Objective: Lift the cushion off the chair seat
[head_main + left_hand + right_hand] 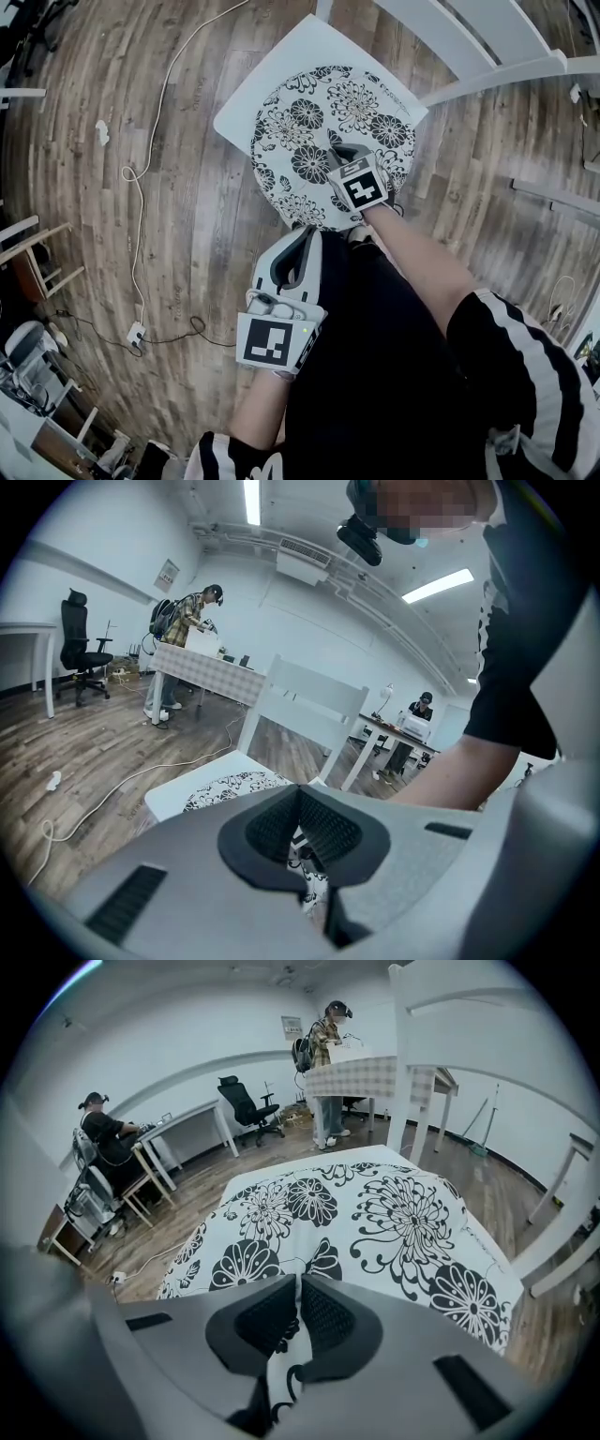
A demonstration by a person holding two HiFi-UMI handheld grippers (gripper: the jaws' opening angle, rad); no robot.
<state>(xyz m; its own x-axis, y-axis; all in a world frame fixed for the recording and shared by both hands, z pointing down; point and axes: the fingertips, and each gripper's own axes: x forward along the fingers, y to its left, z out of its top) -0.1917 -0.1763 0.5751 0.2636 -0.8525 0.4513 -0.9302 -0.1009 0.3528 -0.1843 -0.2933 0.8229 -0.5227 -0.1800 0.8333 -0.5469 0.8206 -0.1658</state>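
- One round cushion (323, 117), black flowers on white, lies flat on the white chair seat (248, 89). It covers most of the seat and appears to overhang the near edge.
- It looks soft and light, with thin padding and a loose cloth cover that bunches easily.
- Held at a single point it would probably droop, so two holds set apart along the near rim should keep it level.
- Nothing about the cloth looks slippery or fragile, so a firm pinch should be enough.
- Right gripper (298, 1283) points steeply down at the cushion's near part, its jaws clamped on a raised fold of the cover.
- Left gripper (298, 803) sits at the near rim with its jaws together. Patterned cloth shows between them, so it seems to be nipping the edge.
- No part of the cushion looks raised off the seat yet.
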